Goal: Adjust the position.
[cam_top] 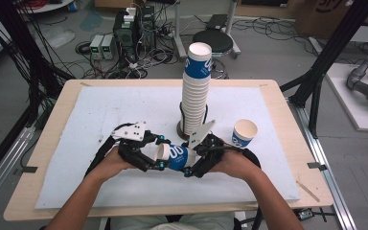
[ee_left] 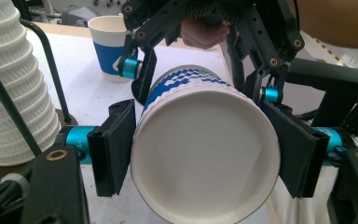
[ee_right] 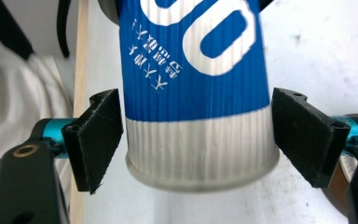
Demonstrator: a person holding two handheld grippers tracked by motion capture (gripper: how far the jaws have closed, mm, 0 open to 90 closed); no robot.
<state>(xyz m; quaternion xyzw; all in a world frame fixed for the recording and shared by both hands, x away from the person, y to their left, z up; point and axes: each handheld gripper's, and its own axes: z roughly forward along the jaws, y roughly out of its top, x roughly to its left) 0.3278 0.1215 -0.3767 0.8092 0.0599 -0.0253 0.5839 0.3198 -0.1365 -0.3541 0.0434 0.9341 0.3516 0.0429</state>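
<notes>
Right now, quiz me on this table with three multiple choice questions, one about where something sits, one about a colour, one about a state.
1. Where is the single upright cup?
A. Right of the tall cup stack
B. Left of the stack
C. On top of the stack

2. What colour is the band on the held cup?
A. Red
B. Blue
C. Green

3. How is the held cup oriented?
A. Upright on the table
B. Upside down on the stack
C. On its side between the two grippers

Answers: 1 A, the high view shows it near the table's right edge. 2 B, blue with white print. 3 C, its open mouth faces the left gripper, its base the right gripper.
</notes>
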